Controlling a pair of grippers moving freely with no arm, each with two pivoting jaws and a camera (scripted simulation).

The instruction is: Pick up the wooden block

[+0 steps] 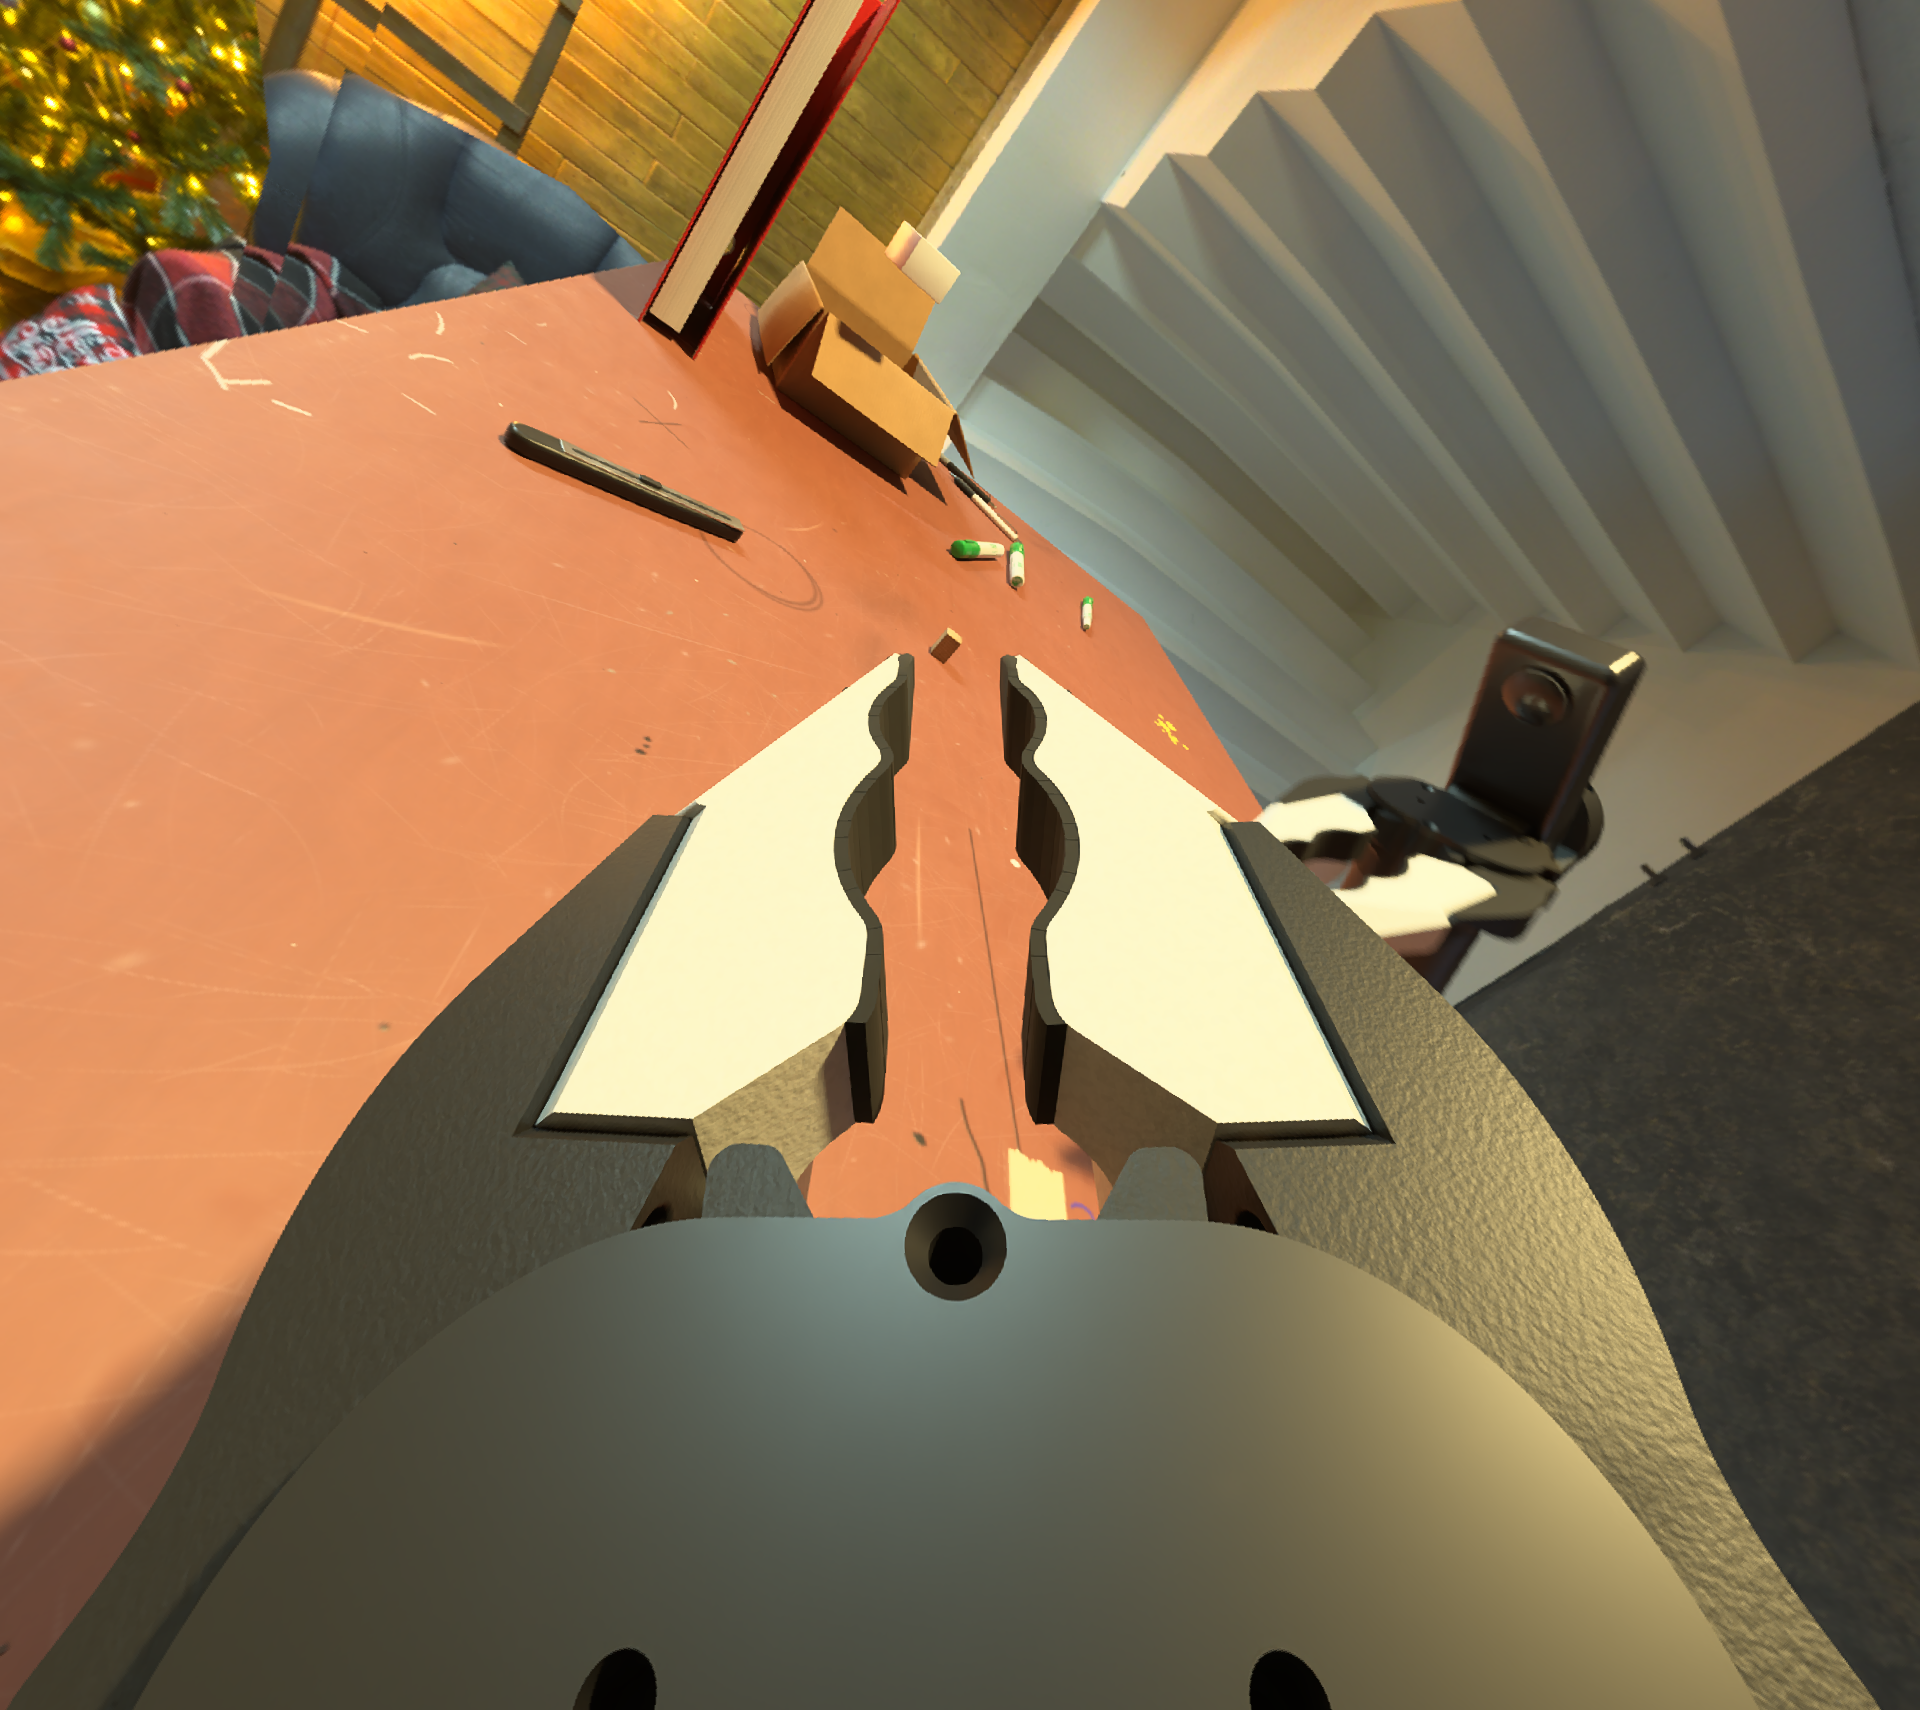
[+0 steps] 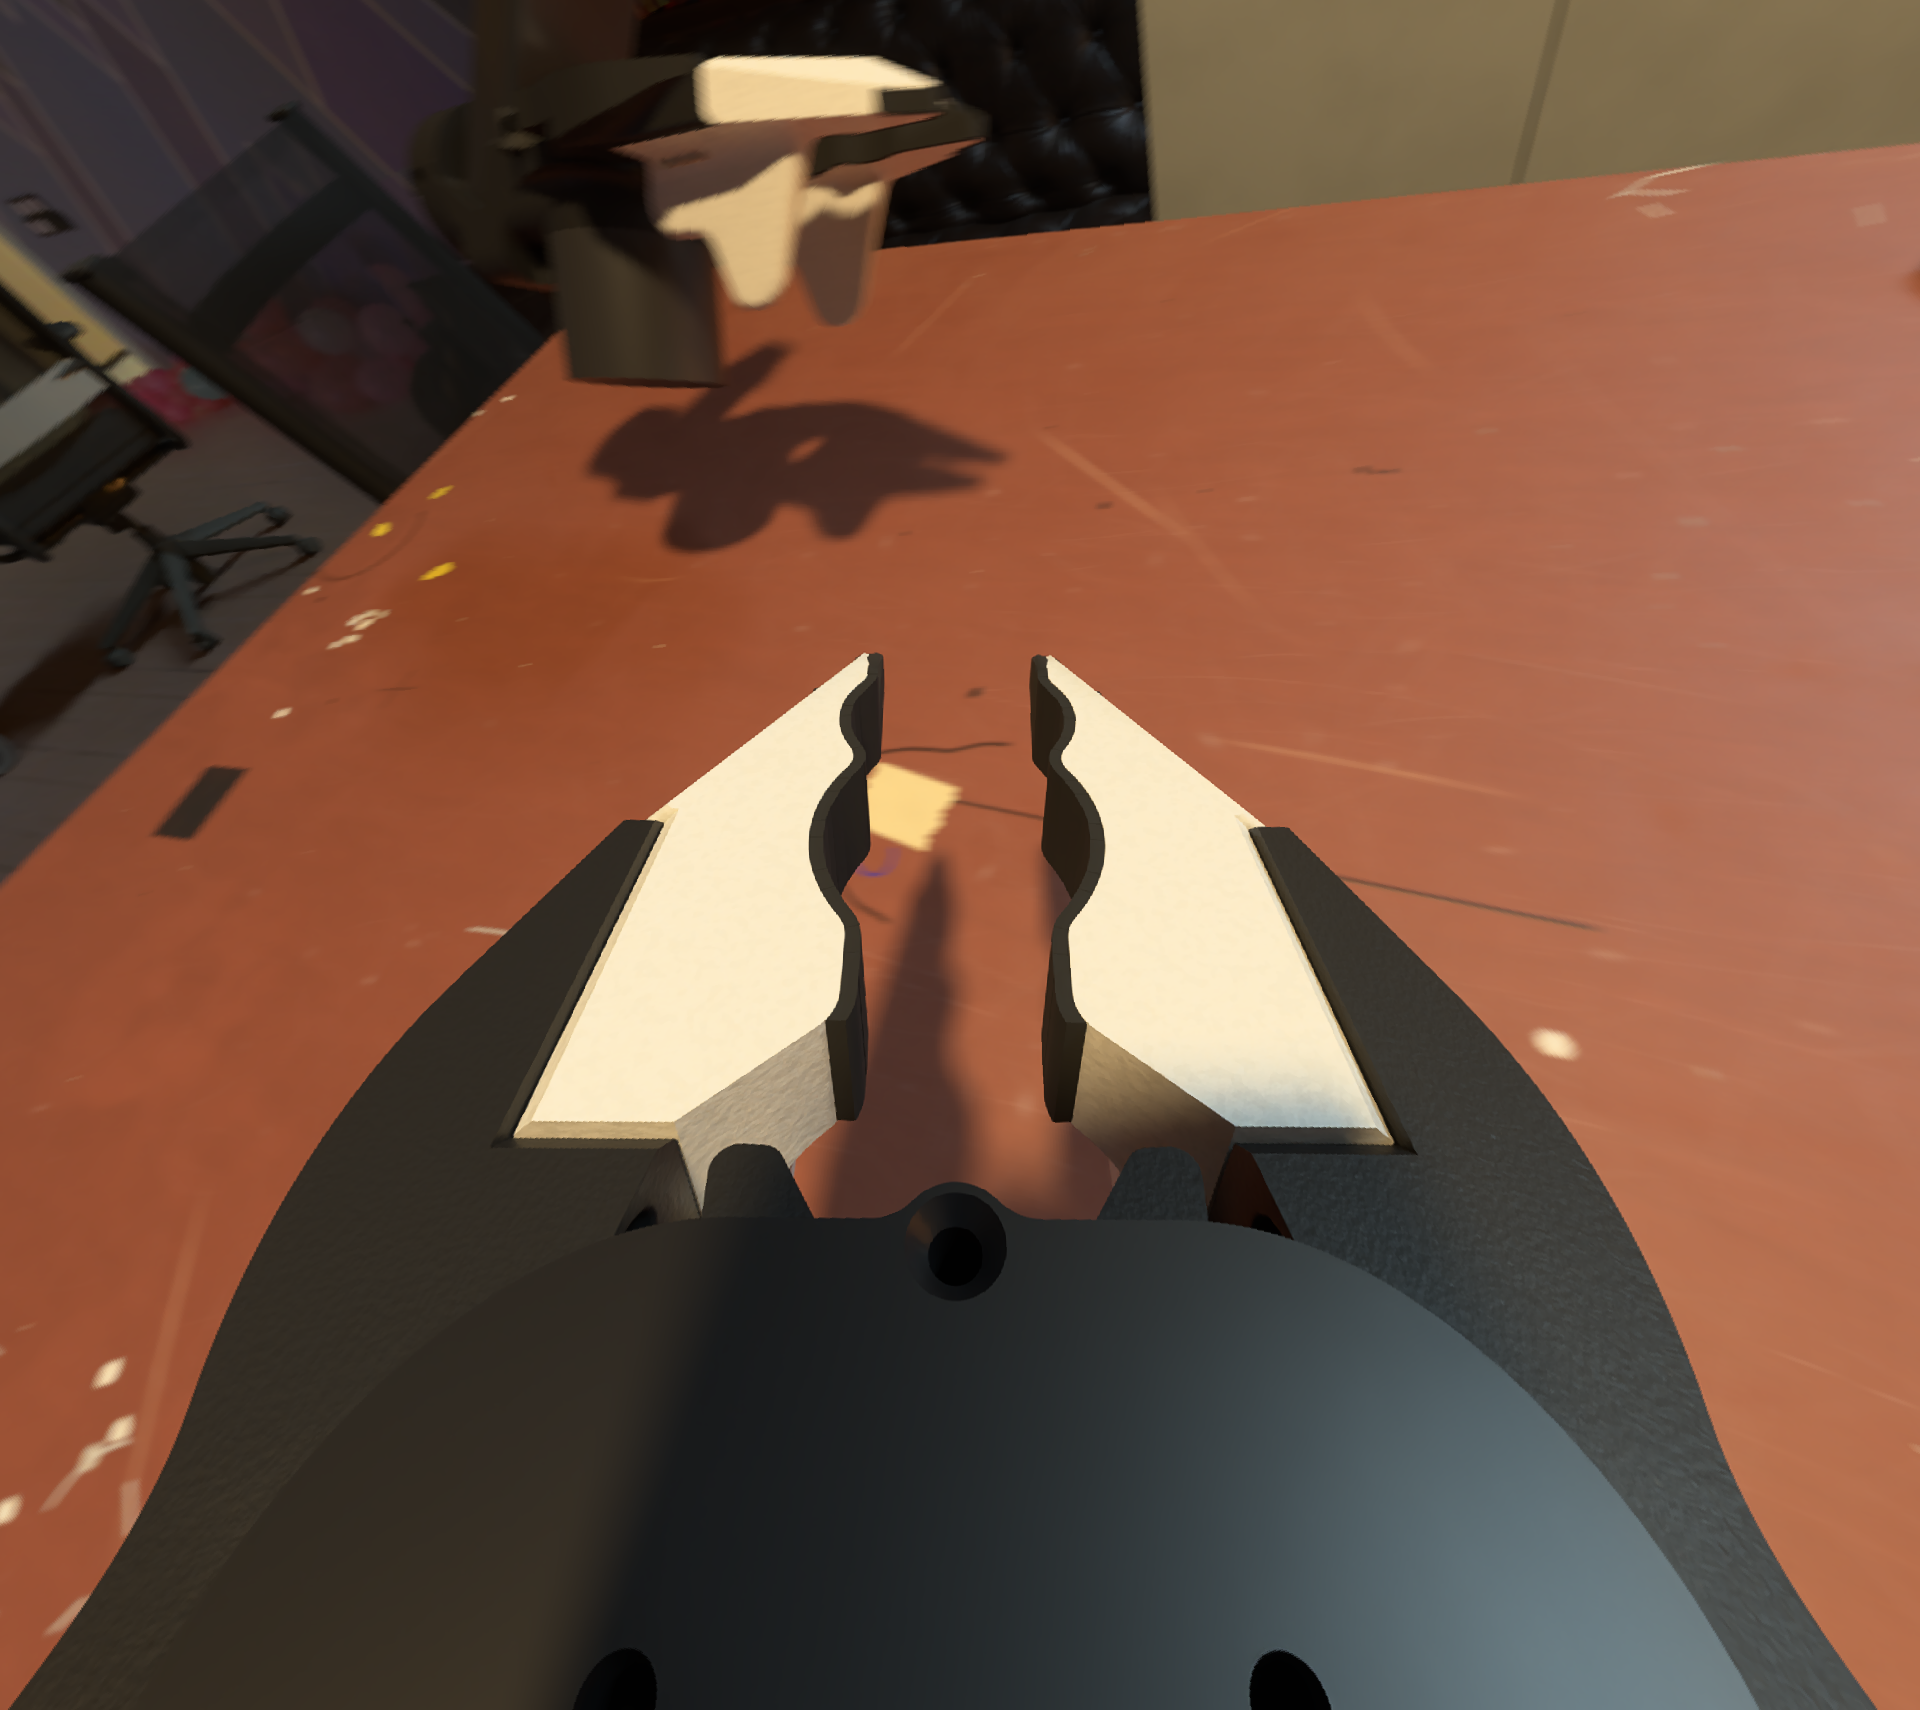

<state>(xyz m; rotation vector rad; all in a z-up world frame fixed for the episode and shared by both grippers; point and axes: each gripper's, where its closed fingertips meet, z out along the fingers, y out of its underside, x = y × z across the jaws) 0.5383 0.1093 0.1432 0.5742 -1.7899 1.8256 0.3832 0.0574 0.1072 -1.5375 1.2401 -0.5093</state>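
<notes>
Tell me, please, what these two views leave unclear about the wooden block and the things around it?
- Wooden block: tiny in the left wrist view, so its faces and grain are unreadable; absent from the right wrist view.
- Green-capped markers: too small to detail.
- Cardboard box: its contents are hidden by its flaps.
- Pale paper scrap: partly covered by the right tongs.

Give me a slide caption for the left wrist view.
Open left gripper lined up on the small wooden block just ahead on the red table.

red book (image 1: 774, 133), cardboard box (image 1: 868, 356), black pen (image 1: 621, 480)
</notes>
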